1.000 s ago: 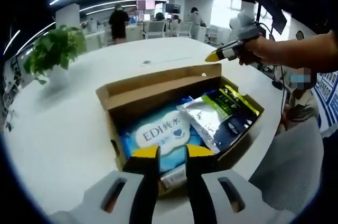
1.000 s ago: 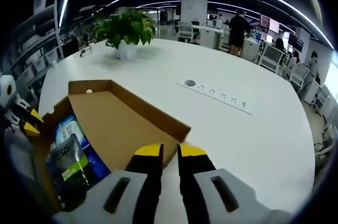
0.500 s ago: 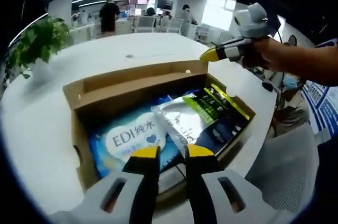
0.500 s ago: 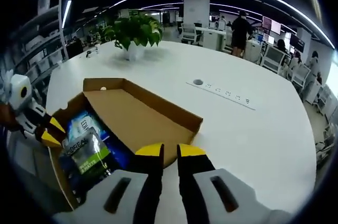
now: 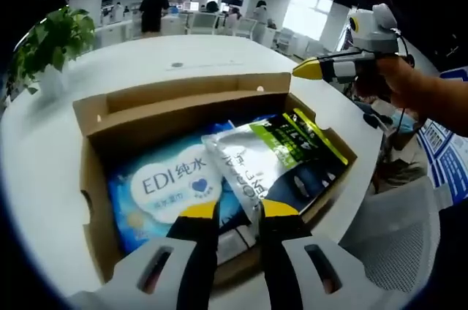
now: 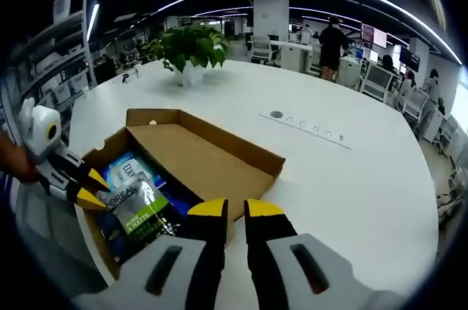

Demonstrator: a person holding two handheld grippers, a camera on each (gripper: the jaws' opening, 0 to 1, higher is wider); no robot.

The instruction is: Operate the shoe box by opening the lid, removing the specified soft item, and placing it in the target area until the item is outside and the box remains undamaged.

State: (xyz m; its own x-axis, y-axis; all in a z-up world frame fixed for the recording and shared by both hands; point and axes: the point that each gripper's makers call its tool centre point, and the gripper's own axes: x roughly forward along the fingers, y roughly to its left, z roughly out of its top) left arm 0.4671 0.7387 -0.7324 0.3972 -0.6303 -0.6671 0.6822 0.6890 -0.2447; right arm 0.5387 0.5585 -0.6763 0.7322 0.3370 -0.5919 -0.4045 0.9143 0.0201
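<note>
**Open shoe box on a white desk in an open-plan office**

A cardboard shoe box (image 5: 95, 178) is seen at the centre of the left gripper view, resting on a wide, white, rounded desk (image 5: 44, 149). Its lid (image 6: 197, 160) is folded back and lies flat toward the middle of the desk. Inside the box, a blue soft wipes pack (image 5: 164, 186) is laid at the left, and a silver, green and black pouch (image 5: 281, 160) partly overlaps it at the right.

The left hand-held gripper (image 5: 238, 211) is seen at the bottom centre of its view, above the near edge of the box, its yellow-tipped jaws slightly apart and clamped on nothing. The right hand-held gripper (image 5: 311, 70) is held in a person's hand (image 5: 398, 83) at the upper right, beyond the box's far corner; its jaws are narrowly apart and empty.

A potted plant (image 6: 189, 48) is set at the desk's far side, and a strip of sockets (image 6: 311, 129) is sunk into the surface. Behind, desks, chairs, standing people and long ceiling light strips are visible.
</note>
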